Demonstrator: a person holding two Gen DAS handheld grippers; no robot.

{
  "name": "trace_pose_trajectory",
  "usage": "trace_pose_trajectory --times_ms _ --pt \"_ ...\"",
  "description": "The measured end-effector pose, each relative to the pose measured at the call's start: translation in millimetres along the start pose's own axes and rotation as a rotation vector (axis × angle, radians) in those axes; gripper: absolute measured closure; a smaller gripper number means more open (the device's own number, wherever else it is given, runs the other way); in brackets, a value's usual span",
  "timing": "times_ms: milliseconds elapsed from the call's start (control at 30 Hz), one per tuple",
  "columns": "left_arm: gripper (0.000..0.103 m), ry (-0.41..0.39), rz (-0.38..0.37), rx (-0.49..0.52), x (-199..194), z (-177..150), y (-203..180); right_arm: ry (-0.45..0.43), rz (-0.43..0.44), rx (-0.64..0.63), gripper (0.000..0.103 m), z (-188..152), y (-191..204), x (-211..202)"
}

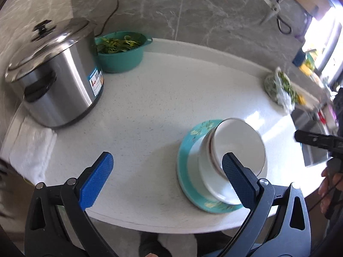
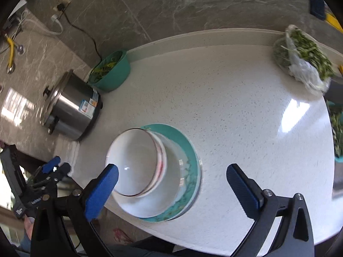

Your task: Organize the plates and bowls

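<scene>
Stacked white ceramic bowls [image 1: 227, 160] on round teal floral plate [image 1: 186, 150], white speckled surface [image 1: 150, 111]. Left hand-held gripper [image 1: 169, 180], right hand-held gripper [image 2: 171, 184]: both spread, holding nothing.

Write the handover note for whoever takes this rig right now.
Left gripper: jaws open, empty, just short of the stack.
Right gripper: jaws open, empty, over the stack's right side.
Stack: white bowls nested on the teal plate, near the front edge of the counter.
Done: bowls and plate gathered into one stack.
Left: probably just moving the stack to its place, if it has one. No other loose dishes show.
Not part of the job: the pot, the teal basin of greens, the bagged greens.
</scene>
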State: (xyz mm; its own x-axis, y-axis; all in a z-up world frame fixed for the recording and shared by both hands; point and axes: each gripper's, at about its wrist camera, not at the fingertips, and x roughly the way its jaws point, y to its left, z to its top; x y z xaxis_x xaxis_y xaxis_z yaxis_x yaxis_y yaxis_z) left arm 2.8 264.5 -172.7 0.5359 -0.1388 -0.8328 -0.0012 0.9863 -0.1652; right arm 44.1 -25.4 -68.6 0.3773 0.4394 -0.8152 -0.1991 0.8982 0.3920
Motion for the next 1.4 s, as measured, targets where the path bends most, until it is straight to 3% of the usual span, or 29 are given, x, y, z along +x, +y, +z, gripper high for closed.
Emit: trace_pose_trajectory --times_ms 167,333,433,567,800,1100,1233,1400 --pt "0.000 0.021 -0.017 0.067 1.6 5.4 12.6 -0.061 -0.060 0.057 0.000 -20.0 38.8 -11.6" --pt "0.000 0.086 -0.175 0.035 7.8 2.8 16.8 -0.084 -0.081 0.082 0.000 -31.7 55.8 -16.4" --pt "0.000 0.136 -0.209 -0.004 17.4 4.0 21.3 -0.093 -0.087 0.085 0.000 -34.5 57.7 -19.3" --pt "0.000 0.136 -0.123 0.041 24.0 10.7 17.6 -0.100 -0.091 0.087 0.000 -38.5 58.3 -23.5" --pt "0.000 0.070 -0.010 0.116 19.0 8.3 -7.4 -0.115 -0.101 0.096 0.000 -42.5 52.4 -31.6" --pt "0.000 0.097 -0.025 0.130 21.0 -10.3 -28.4 -0.123 -0.097 0.107 0.000 -49.8 48.8 -35.0" --pt "0.000 0.072 0.020 0.175 18.8 -8.3 -34.4 -0.115 -0.107 0.110 0.000 -50.9 49.5 -34.4" --pt "0.000 0.064 0.013 0.190 10.3 -3.8 -39.0 -0.088 -0.151 0.124 0.000 -50.9 48.4 -32.6"
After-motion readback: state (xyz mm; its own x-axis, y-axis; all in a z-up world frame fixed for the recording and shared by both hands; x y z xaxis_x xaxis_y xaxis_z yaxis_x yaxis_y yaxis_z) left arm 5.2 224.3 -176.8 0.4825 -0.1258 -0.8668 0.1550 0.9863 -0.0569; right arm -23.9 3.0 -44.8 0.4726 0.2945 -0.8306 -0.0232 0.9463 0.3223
